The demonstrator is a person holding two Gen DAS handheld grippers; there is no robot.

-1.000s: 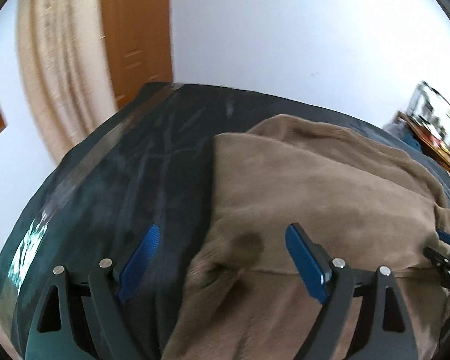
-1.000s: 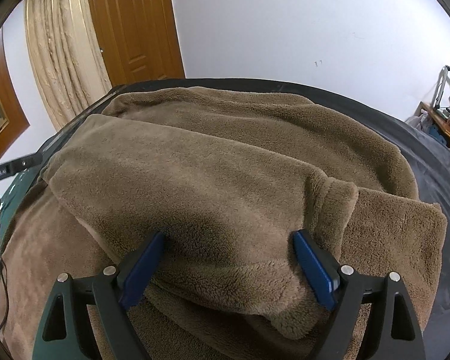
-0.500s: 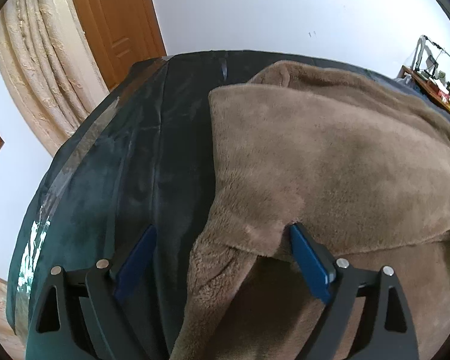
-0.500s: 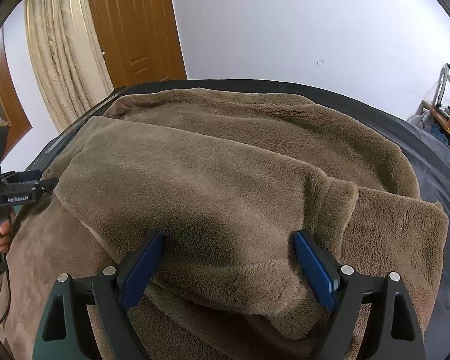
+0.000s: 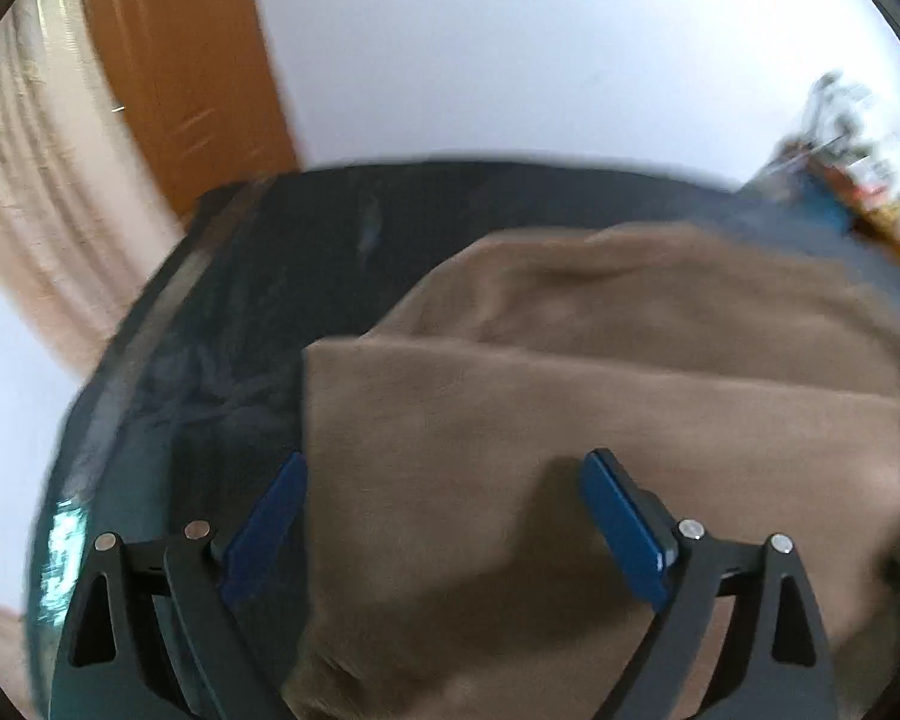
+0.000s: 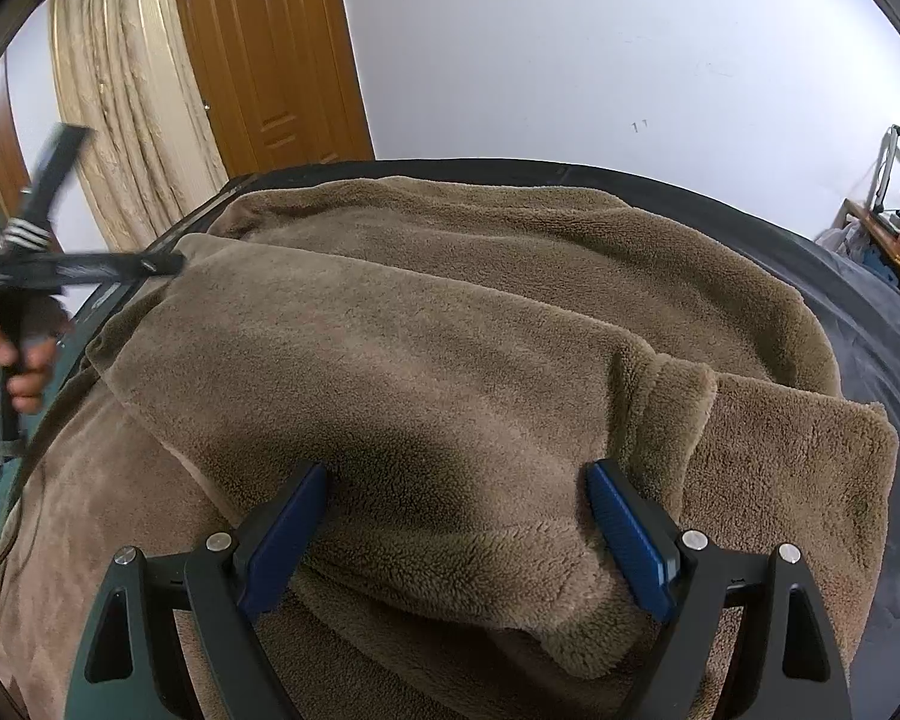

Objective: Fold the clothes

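A thick brown fleece garment lies folded over itself on a dark bed cover. My left gripper hangs open above the garment's left edge, nothing between its blue pads; this view is blurred by motion. In the right wrist view the fleece garment shows a folded-over sleeve layer running across it. My right gripper is open, its fingers standing either side of that thick fold near the front. The left gripper appears at the far left, held by a hand.
A wooden door and a beige curtain stand behind the bed's far left corner. A cluttered desk sits at the right by the white wall. Bare dark cover shows to the garment's right.
The left gripper has swung up and to the right over the garment's left edge, blurring its view. The right gripper has stayed still, open around the fold.
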